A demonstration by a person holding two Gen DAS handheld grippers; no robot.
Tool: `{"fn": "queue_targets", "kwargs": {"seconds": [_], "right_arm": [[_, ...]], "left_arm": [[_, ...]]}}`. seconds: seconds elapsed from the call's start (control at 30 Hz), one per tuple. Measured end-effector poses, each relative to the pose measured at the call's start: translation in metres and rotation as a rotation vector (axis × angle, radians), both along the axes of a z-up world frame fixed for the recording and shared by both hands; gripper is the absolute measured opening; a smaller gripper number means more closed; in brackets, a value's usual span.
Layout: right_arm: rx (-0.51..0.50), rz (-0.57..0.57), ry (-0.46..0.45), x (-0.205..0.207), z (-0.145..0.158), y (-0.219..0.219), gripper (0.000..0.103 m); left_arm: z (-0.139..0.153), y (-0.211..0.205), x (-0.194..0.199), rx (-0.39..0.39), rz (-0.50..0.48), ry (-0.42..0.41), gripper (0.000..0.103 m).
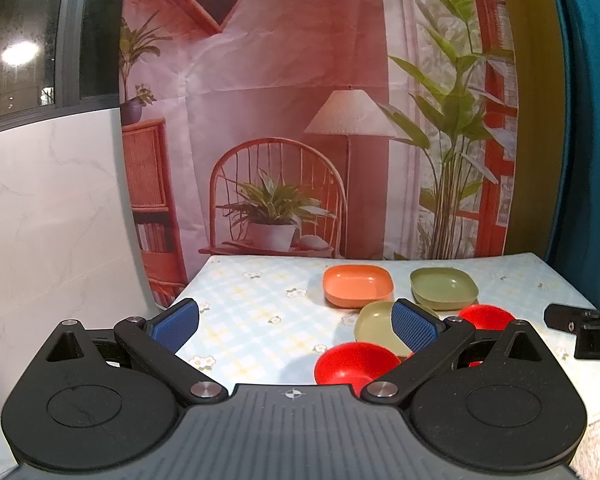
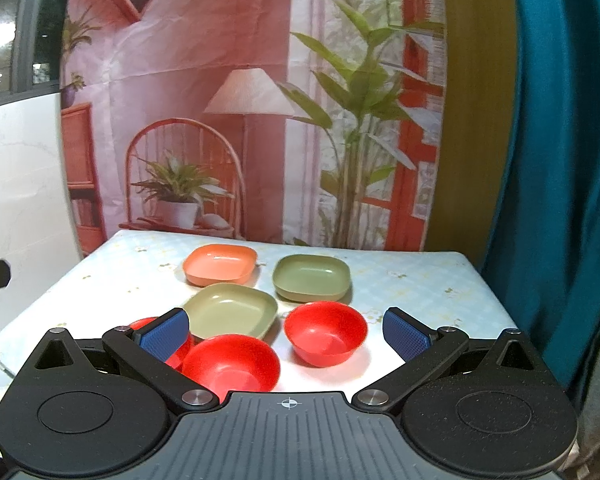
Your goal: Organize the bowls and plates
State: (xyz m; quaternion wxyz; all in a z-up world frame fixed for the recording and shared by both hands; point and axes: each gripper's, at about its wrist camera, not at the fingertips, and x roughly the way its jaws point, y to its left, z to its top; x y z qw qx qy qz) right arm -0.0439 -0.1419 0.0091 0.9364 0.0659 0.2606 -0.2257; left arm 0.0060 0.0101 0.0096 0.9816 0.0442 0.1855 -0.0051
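Observation:
On the table (image 2: 420, 280) lie three square plates: an orange one (image 2: 221, 265) at the back left, a green one (image 2: 311, 277) at the back right and a paler green one (image 2: 232, 310) in front. Three red bowls stand nearer: one on the right (image 2: 326, 332), one in the middle (image 2: 231, 363), one partly hidden behind my right gripper's left finger (image 2: 143, 324). My right gripper (image 2: 285, 332) is open and empty above the near bowls. My left gripper (image 1: 293, 322) is open and empty, left of the dishes. In the left wrist view I see the orange plate (image 1: 358, 285), a green plate (image 1: 444, 286) and a red bowl (image 1: 352, 362).
A printed backdrop (image 2: 219, 100) hangs behind the table, a white marble wall (image 1: 47, 220) is on the left and a teal curtain (image 2: 560, 160) on the right. The other gripper's black body (image 1: 584, 330) shows at the right edge of the left wrist view.

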Motion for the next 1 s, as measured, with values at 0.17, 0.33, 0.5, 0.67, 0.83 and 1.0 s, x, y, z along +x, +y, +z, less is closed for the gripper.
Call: {"fn": "queue_targets", "kwargs": {"seconds": [0.17,0.33,0.5,0.67,0.83,1.0], "right_arm": [[0.043,0.063,-0.047,0.014,0.000,-0.015,0.103],[0.059,0.096,-0.063,0.039,-0.006,-0.036,0.103],[0.080,0.097,-0.053,0.062,-0.024,-0.058,0.103],[0.106,0.102,-0.010,0.083,-0.049,-0.070,0.103],[0.111,0.088,0.076,0.103,-0.073,-0.074,0.103],[0.123,0.087,0.127,0.110,-0.101,-0.071,0.103]], "left_arm": [[0.003,0.000,0.022,0.021,0.008,-0.009,0.103],[0.000,0.003,0.055,-0.001,-0.005,0.025,0.103],[-0.019,-0.002,0.085,0.019,-0.016,0.077,0.102],[-0.042,0.001,0.111,0.007,-0.009,0.156,0.096],[-0.062,0.001,0.128,-0.010,-0.010,0.220,0.089],[-0.080,0.000,0.139,-0.028,-0.019,0.279,0.079]]}}
